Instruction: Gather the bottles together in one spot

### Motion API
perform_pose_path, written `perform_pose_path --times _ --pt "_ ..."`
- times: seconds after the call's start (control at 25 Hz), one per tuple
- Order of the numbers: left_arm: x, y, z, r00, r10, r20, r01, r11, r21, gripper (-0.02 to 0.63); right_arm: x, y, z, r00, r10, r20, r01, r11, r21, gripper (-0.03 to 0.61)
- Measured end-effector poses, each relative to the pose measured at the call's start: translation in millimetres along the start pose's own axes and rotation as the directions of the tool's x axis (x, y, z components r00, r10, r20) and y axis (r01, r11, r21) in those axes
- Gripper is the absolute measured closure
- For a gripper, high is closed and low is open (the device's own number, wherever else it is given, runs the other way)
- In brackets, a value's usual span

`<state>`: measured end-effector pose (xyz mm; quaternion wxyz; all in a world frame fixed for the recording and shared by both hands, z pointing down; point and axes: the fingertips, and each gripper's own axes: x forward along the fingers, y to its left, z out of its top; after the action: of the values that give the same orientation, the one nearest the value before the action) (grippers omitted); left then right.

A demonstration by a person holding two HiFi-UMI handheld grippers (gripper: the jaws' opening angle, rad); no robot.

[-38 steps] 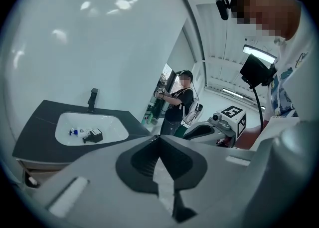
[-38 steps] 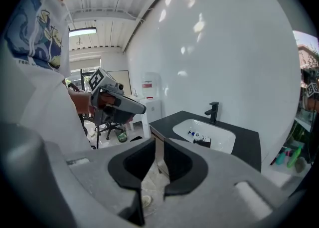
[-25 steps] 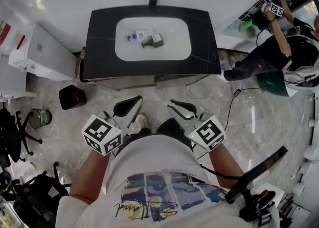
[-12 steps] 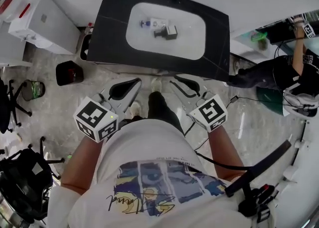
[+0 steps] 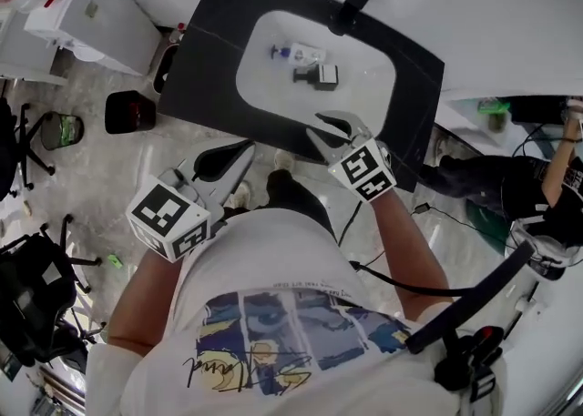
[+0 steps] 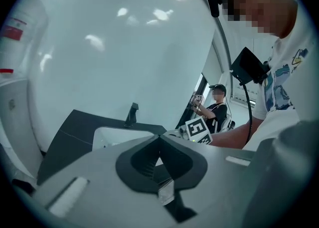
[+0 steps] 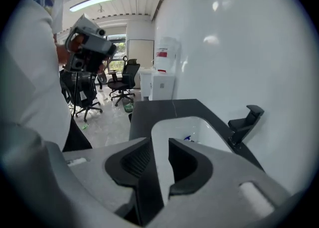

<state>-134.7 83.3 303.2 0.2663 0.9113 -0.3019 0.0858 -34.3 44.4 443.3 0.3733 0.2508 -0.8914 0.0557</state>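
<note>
The bottles point(image 5: 305, 52) lie in the white sink point(image 5: 364, 86) that is set in the black desk point(image 5: 205, 50), not far from the black tap point(image 5: 351, 6). A pale bottle with a blue end point(image 5: 291, 51) lies just beside a dark bottle point(image 5: 319, 76). They are too small to count for sure. No bottle is picked up yet, so I think this is the reaching step. The right tongs point(image 5: 330, 129) hang over the near edge of the desk, close to the sink but apart from the bottles. Their jaws have just been opening, and now there is a narrow gap with nothing in it. The left tongs point(image 5: 235, 156) are low by the person's body, short of the desk, closed tight and empty. Next, I think the right tongs must open wider, dip into the sink, and line up on one bottle before they squeeze it.
</note>
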Motion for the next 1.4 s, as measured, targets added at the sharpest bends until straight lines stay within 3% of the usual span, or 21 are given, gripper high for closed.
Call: perform_pose_path --times 0.12,0.32,0.6,0.88,1.4 --pt "11 11 7 0.999 0.041 0.009 -0.041 0.999 -0.024 0.612 31 -27 -17 0.997 0.029 -0.069 -0.034 0.997 -0.064 0.469" --pt "21 22 17 0.994 0.101 0.033 -0.098 0.993 -0.067 0.612 76 -58 -40 0.985 0.092 -0.144 -0.103 0.992 -0.067 0.456" --pt "38 36 21 0.986 0.162 0.044 -0.156 0.981 -0.119 0.612 133 -84 -79 0.949 0.135 -0.286 -0.189 0.967 -0.169 0.431" --pt "41 44 20 0.97 0.233 0.065 -0.22 0.961 -0.165 0.612 183 -93 -115 0.888 0.152 -0.433 -0.285 0.922 -0.261 0.417" --pt "38 55 0 0.948 0.315 0.042 -0.296 0.925 -0.24 0.612 246 -104 -162 0.776 0.086 -0.625 -0.408 0.824 -0.393 0.403"
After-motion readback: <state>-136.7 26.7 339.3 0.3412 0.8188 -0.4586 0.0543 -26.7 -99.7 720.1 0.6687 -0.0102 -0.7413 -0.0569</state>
